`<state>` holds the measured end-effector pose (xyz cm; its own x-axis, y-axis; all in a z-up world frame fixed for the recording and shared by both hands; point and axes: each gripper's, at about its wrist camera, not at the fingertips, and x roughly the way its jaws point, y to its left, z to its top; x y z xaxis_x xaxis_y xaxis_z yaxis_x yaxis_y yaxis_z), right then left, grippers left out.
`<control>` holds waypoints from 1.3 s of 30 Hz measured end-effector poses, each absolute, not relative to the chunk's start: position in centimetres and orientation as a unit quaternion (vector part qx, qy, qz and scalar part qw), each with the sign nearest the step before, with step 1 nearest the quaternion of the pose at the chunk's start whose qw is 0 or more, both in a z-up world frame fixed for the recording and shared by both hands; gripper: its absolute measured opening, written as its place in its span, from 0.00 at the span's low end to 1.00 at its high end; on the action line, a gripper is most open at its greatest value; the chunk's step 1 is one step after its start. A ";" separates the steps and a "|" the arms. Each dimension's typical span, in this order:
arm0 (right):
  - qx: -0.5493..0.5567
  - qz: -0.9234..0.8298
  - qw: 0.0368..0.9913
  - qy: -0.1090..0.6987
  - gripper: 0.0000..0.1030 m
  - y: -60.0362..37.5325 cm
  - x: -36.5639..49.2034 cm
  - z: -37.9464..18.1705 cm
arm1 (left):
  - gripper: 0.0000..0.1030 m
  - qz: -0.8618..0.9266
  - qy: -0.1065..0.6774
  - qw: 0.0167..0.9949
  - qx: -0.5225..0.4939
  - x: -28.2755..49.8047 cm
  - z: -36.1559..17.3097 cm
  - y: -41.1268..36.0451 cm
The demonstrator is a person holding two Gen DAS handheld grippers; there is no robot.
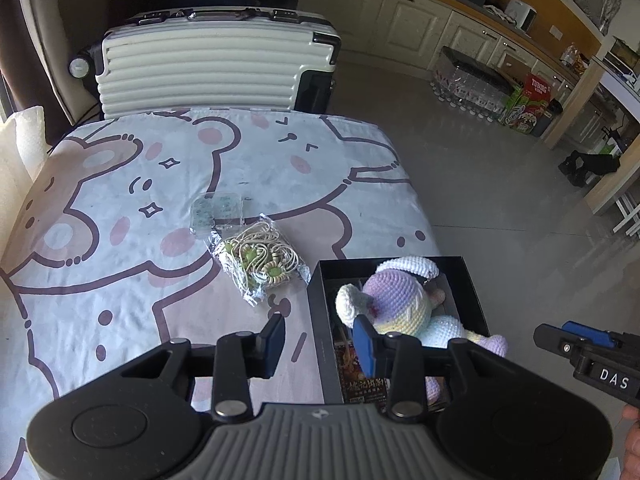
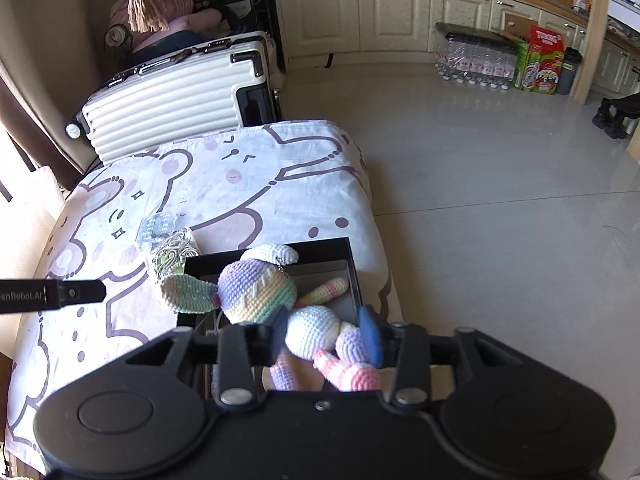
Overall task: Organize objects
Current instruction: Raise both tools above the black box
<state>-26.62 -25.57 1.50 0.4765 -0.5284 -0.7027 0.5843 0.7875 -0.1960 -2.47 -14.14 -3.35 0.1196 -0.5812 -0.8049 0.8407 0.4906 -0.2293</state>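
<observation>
Crochet bunny (image 2: 256,292) already in black box (image 2: 352,276) at near right corner of worktop (image 1: 120,200), legs spilling over box edge (pastel stripes, soft, floppy). Left to do, prob.: bag of cords (image 1: 260,258) & clear blister pack (image 1: 216,212), both lying loose just beside box. Left gripper (image 1: 320,344) fingers spread, empty. Right gripper (image 2: 326,338) fingers spread over bunny's body, not pinching.

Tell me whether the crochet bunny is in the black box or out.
In. The crochet bunny lies inside the black box, one ear draped over the box's left rim.
</observation>
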 end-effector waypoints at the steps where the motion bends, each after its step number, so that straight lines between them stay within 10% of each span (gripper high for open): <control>1: 0.036 -0.326 0.859 0.393 0.48 -25.4 -26.9 1.6 | 0.46 -0.483 0.452 0.735 0.147 -2.7 -3.2 -14.0; 10: 0.031 -0.352 0.852 0.387 0.74 -24.3 -28.6 2.2 | 0.88 -0.474 0.444 0.740 0.174 -4.2 -3.0 -12.9; 22: 0.042 -0.371 0.836 0.403 1.00 -25.0 -29.8 1.1 | 1.00 -0.462 0.449 0.743 0.184 -4.6 -3.8 -12.8; 39: 0.057 -0.374 0.838 0.394 1.00 -25.9 -30.5 0.9 | 1.00 -0.463 0.437 0.750 0.182 -4.3 -4.1 -13.3</control>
<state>-30.48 -25.87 0.93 0.4105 -0.5819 -0.7021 0.6712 0.7139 -0.1993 -4.35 -13.25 -4.06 0.1908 -0.5345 -0.8233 0.8530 0.5054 -0.1304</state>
